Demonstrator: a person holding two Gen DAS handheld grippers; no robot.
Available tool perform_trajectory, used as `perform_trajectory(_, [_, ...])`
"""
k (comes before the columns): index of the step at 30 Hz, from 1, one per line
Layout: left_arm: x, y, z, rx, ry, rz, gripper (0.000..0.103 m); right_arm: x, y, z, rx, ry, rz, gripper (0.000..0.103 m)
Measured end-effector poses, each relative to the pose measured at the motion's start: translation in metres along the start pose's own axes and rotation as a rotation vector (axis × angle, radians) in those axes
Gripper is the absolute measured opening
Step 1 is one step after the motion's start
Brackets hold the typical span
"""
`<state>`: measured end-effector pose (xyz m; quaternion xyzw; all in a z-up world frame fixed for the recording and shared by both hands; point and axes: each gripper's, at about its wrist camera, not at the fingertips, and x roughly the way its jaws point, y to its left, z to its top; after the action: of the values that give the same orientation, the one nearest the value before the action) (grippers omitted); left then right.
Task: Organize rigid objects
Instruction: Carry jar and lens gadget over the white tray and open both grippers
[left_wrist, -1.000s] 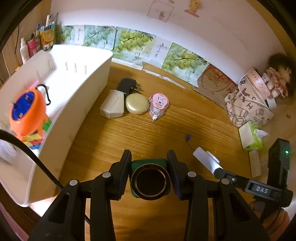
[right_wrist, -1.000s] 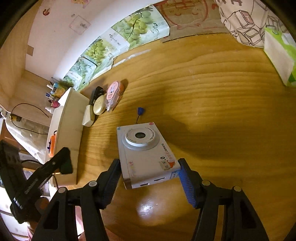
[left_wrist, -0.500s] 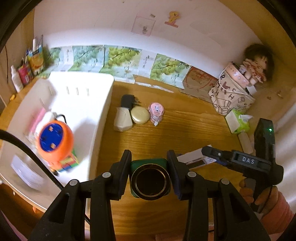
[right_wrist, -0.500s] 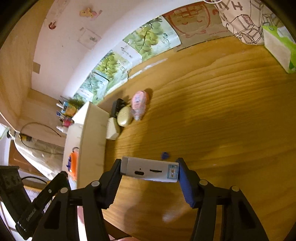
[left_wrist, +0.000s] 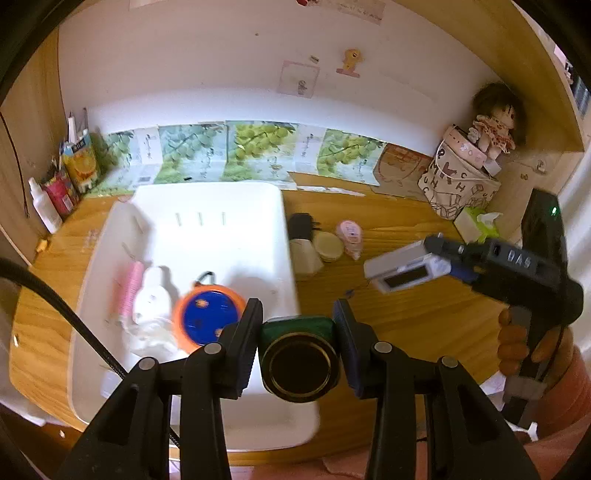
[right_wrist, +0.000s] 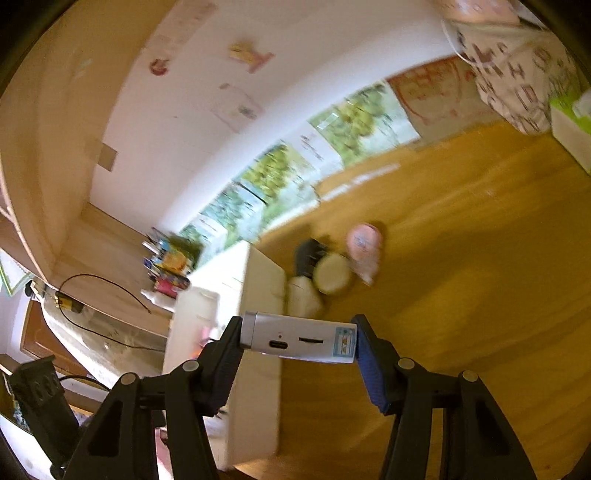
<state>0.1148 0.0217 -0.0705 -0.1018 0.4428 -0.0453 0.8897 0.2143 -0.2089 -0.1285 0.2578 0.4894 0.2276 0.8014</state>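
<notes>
— Camera (right_wrist: 298, 341) first: what does it look like in your right gripper (right_wrist: 298, 345)?

— You have a slim silver-white compact body clamped between both pads, held edge-on. Its narrow side faces the lens, showing a small port, a thin slot and a coloured sticker at one end. From the left wrist view, the camera (left_wrist: 406, 266) shows a dark screen panel on one face and hangs in the air above the wooden desk (left_wrist: 406, 314), right of the white bin (left_wrist: 207, 236).

— And your left gripper (left_wrist: 297, 332)?

— Its fingers are closed on a dark green jar (left_wrist: 298, 354) with a round black top ringed in gold, which faces the lens. You hold it over the near right corner of the bin.

— What lies in the bin?

— You can see an orange round object with a blue face (left_wrist: 207, 319), something white (left_wrist: 151, 299) beside it and a pink ridged item (left_wrist: 129, 291) further left; all are blurred.

— What is left on the desk?

— Just right of the bin sit a beige block (left_wrist: 306, 254), a black plug (left_wrist: 300, 226) behind it, a cream round compact (left_wrist: 327, 246) and a pink dispenser (left_wrist: 349, 234), close together in a cluster.
</notes>
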Motion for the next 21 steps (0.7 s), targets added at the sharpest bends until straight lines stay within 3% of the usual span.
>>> perform_trajectory(11, [-0.024,0.054,0.006,0.154,-0.100,0.035,0.039,0.023,0.092,-0.005,-0.197,-0.117,0.102,0.059])
perform_trajectory(21, [-0.029,0.101,0.002,0.080,-0.109,0.084,0.040,0.072,0.146,-0.019,-0.324,-0.087,0.096,0.059])
